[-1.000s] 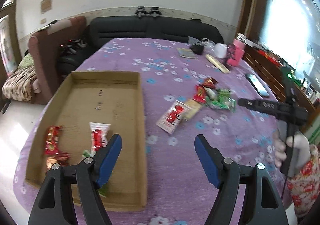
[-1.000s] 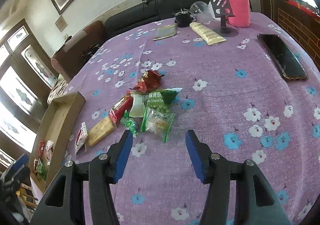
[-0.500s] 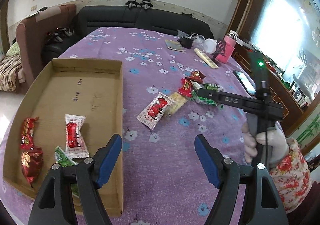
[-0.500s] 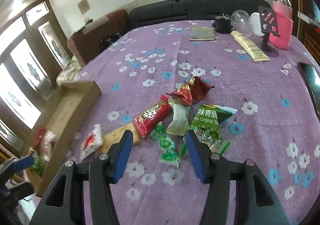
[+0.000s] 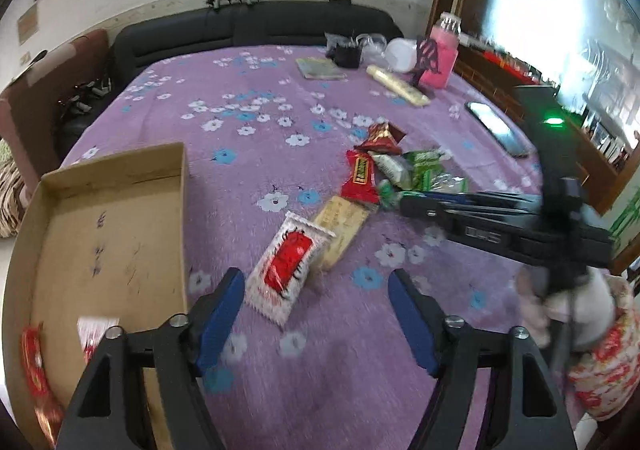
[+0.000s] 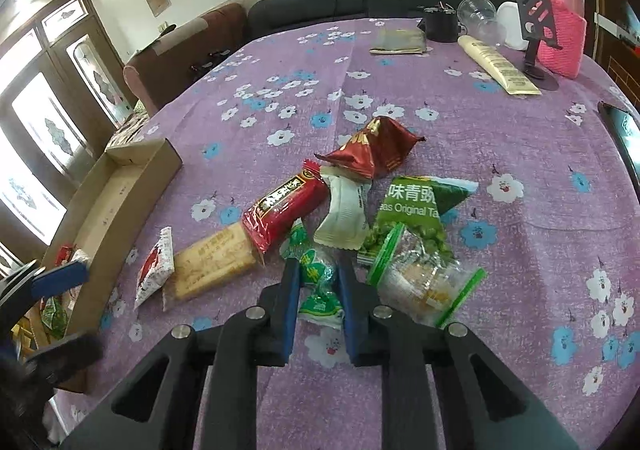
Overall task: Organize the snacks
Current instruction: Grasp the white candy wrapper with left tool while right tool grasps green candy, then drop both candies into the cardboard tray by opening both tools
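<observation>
Right gripper [image 6: 318, 282] is closing its jaws around a small green candy packet [image 6: 318, 288] at the near edge of the snack pile [image 6: 360, 206]. Left gripper [image 5: 316, 310] closes too, nothing between its jaws, just near of the white-and-red packet [image 5: 286, 266], right of the cardboard tray [image 5: 108, 234].

Purple flowered tablecloth [image 6: 500, 154]; brown cardboard tray [image 5: 116, 234]; green packet [image 6: 320, 282].
</observation>
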`<state>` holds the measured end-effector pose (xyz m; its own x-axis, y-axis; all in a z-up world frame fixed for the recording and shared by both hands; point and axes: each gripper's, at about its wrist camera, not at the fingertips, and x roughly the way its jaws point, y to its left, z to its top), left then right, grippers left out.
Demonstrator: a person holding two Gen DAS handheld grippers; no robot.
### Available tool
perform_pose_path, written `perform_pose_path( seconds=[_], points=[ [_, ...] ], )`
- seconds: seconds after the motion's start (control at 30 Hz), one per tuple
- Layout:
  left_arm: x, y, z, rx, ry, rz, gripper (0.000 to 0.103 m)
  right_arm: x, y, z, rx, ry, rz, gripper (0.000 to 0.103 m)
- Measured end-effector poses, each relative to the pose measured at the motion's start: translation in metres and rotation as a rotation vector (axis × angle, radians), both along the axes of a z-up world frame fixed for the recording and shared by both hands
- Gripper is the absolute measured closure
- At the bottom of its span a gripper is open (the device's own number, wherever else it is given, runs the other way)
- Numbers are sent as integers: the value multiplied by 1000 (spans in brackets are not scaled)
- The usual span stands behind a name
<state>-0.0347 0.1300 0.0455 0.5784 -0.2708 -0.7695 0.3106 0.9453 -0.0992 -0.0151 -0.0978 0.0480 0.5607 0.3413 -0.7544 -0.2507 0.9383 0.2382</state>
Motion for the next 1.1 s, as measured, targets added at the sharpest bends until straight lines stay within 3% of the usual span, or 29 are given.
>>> perform_pose_path(
  seconds=[0.07, 0.3, 0.4, 0.47, 0.53, 0.63, 0.93, 1.1],
  points=[
    [12, -2, -5, 11, 27, -13, 40, -2, -4, 1, 15, 4, -1, 85],
    [48, -3, -28, 26, 160, 1, 42, -5, -6, 6, 53, 5, 21, 85],
    [45, -11, -30, 68, 156, -22, 43, -5, -6, 6, 58, 10, 27, 85],
    [42, -14, -29, 77, 147, -37, 70, -5, -6, 6, 63, 11, 27, 85],
    [37, -14, -27, 56, 132, -38, 72, -6, -7, 8, 64, 10, 25, 85],
    [29, -12, -22, 50, 97, -25, 92, -8, -7, 9, 66, 5, 23, 85],
    [-1, 11, 3, -60, 39, 27, 92, -18, -1, 20, 71, -45, 53, 85],
    [-22, 52, 23, -145, -11, 112, 92, -21, 2, 21, 69, -56, 54, 85]
  ],
)
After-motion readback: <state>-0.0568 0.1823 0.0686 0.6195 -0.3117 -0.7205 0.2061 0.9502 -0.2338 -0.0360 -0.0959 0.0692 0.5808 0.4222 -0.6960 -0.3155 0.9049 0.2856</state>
